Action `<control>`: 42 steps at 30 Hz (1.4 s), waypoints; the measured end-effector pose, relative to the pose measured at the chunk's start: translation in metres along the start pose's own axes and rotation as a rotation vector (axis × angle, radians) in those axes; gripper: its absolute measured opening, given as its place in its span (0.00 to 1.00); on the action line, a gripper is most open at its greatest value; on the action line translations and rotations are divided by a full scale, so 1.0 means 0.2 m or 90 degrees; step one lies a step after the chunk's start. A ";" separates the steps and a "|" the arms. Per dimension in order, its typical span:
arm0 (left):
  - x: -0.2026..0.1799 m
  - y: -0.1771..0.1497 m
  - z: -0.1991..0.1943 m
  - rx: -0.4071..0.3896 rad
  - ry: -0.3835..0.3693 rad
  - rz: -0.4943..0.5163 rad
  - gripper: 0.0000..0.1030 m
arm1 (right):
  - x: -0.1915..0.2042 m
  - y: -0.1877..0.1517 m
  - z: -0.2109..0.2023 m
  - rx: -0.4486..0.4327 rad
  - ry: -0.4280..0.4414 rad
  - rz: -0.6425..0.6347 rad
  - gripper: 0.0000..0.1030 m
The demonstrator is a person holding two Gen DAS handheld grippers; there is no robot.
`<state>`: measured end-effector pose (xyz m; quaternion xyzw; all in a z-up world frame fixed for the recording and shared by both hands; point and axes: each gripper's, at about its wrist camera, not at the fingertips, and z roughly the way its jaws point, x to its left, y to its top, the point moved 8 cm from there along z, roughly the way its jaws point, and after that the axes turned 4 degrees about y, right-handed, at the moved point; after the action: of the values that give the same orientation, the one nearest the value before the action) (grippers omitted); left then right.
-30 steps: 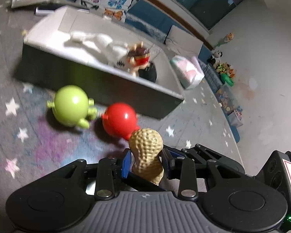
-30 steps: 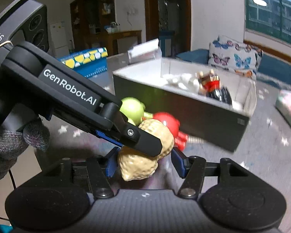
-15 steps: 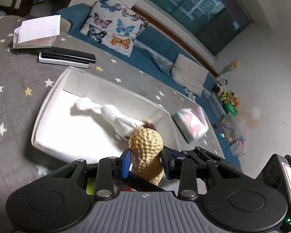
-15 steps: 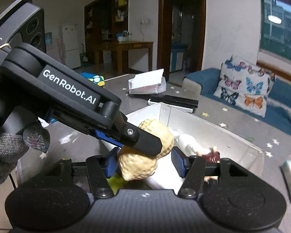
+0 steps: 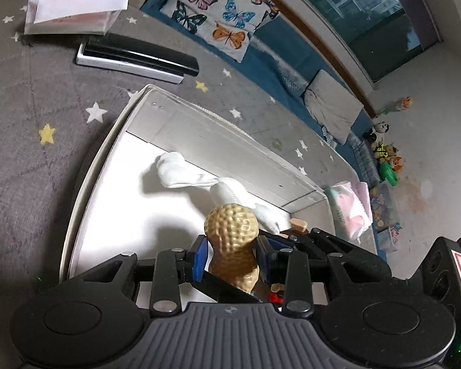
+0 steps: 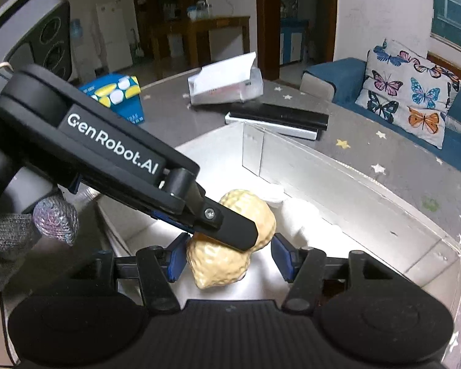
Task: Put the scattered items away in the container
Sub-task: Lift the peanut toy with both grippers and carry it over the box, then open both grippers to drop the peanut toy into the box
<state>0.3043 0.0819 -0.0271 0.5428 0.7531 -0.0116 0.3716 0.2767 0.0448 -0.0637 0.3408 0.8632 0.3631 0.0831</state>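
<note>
The peanut toy (image 5: 231, 246) is pinched by both the left claw (image 5: 231, 253) and the right claw (image 6: 227, 256) above the white box (image 5: 199, 141), and is best released low over the bare near floor, clear of the white cloth (image 5: 181, 173).

A butterfly-print cushion (image 5: 221, 12) leans on the blue sofa (image 6: 338, 73). On the starred grey rug (image 5: 30, 92), a black-and-white flat device (image 5: 138, 58) lies beside a clear box (image 6: 227, 83), perhaps of tissues. Small toys (image 5: 387, 156) cluster by the far wall.
</note>
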 end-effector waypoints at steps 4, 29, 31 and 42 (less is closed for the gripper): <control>0.03 0.00 0.05 0.013 0.018 -0.002 0.36 | 0.00 0.00 0.07 0.035 -0.019 -0.026 0.57; 0.04 -0.06 -0.02 -0.009 0.060 0.015 0.34 | 0.02 -0.03 -0.04 0.000 -0.016 -0.010 0.67; 0.02 -0.07 -0.04 -0.015 0.059 0.021 0.34 | 0.03 -0.03 -0.08 -0.013 -0.017 -0.007 0.67; -0.10 -0.19 -0.20 -0.062 0.048 0.056 0.34 | 0.17 -0.10 -0.33 -0.079 -0.031 -0.027 0.67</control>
<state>0.2539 0.0666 -0.0006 0.5567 0.7415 0.0617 0.3694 0.2144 0.0191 -0.0264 0.3254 0.8437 0.4059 0.1325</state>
